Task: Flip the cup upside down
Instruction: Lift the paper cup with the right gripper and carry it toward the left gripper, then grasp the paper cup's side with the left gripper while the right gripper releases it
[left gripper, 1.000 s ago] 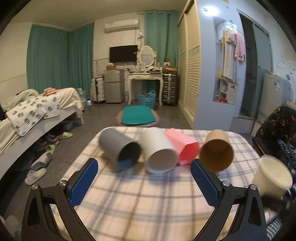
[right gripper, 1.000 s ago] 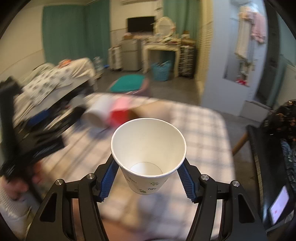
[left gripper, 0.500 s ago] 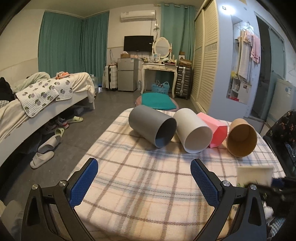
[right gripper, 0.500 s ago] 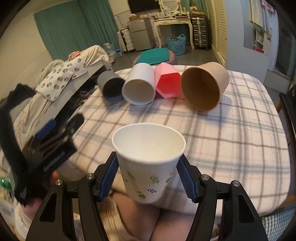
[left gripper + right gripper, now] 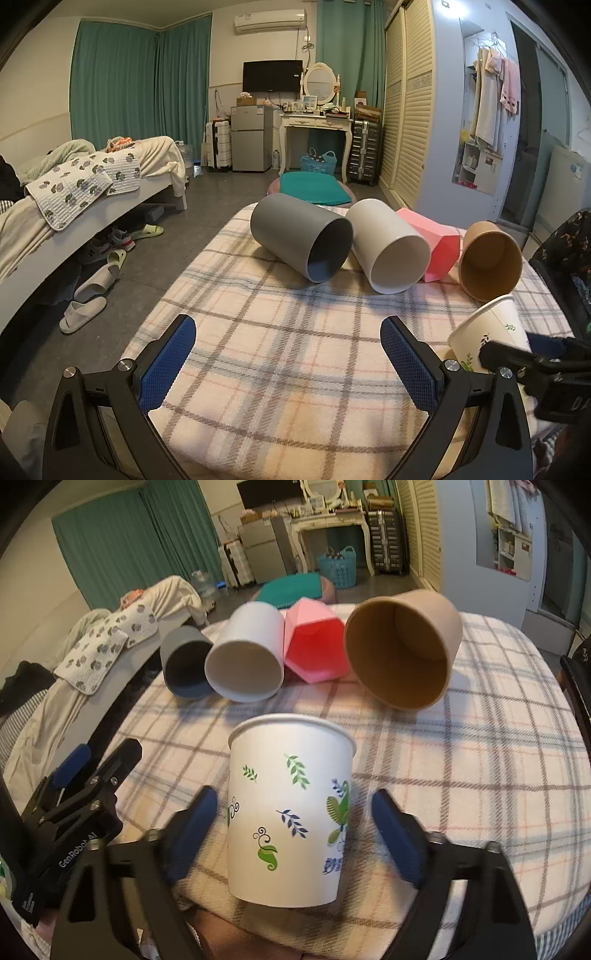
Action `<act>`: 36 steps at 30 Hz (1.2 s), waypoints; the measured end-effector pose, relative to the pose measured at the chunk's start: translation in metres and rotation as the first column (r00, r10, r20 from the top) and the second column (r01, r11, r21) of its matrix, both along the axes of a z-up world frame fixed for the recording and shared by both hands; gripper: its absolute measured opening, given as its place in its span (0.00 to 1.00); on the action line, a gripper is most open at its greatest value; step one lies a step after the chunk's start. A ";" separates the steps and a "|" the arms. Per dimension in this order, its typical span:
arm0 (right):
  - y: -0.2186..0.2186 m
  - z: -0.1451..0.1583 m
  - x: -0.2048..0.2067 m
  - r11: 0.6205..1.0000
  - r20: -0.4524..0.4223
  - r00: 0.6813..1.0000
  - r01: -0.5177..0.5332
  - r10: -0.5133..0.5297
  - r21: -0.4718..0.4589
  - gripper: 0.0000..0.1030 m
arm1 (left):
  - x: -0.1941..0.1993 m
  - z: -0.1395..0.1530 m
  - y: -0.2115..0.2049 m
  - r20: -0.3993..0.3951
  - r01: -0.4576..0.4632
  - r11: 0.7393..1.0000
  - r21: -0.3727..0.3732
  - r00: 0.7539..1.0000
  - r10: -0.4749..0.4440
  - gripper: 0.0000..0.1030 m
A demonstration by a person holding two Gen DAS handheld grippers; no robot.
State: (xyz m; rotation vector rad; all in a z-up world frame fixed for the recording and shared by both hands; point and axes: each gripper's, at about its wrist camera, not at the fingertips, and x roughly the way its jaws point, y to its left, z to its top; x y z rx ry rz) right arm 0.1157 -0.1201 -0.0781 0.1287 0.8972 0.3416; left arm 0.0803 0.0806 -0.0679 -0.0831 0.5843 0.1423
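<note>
A white paper cup with leaf prints stands on the near edge of the plaid-covered table, wide rim up. It sits between the fingers of my right gripper, whose jaws are apart and clear of its sides. The cup also shows at the right of the left wrist view, tilted, with the right gripper beside it. My left gripper is open and empty over the table's near left edge; it shows in the right wrist view.
Several cups lie on their sides in a row across the table: grey, white, pink faceted and brown paper. A bed stands at the left. A dark chair is at the right.
My right gripper turned the paper cup from facing the camera to standing, lowered it onto the table's near edge and opened off it. The left gripper drew back and stayed open.
</note>
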 end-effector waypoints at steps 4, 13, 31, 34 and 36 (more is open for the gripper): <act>-0.014 0.018 -0.012 1.000 0.099 0.995 0.021 -0.019 -0.019 0.89 | -0.006 0.007 -0.010 0.006 0.021 1.000 -0.003 1.000 -0.021 1.00; -0.087 0.043 -0.038 0.984 0.223 0.958 0.179 -0.180 0.025 0.89 | -0.030 0.017 -0.077 0.023 0.181 0.982 -0.061 0.983 -0.180 1.00; -0.150 0.013 -0.055 0.965 0.170 0.955 0.221 -0.244 0.139 0.89 | -0.024 -0.019 -0.137 -0.118 0.209 0.974 -0.081 0.969 -0.218 0.69; -0.151 0.011 -0.054 0.965 0.166 0.956 0.218 -0.241 0.146 0.89 | -0.026 -0.022 -0.135 -0.130 0.213 0.971 -0.106 0.965 -0.226 0.56; -0.150 0.010 -0.055 0.965 0.164 0.957 0.216 -0.239 0.146 0.89 | -0.028 -0.021 -0.136 -0.129 0.221 0.970 -0.104 0.964 -0.233 0.54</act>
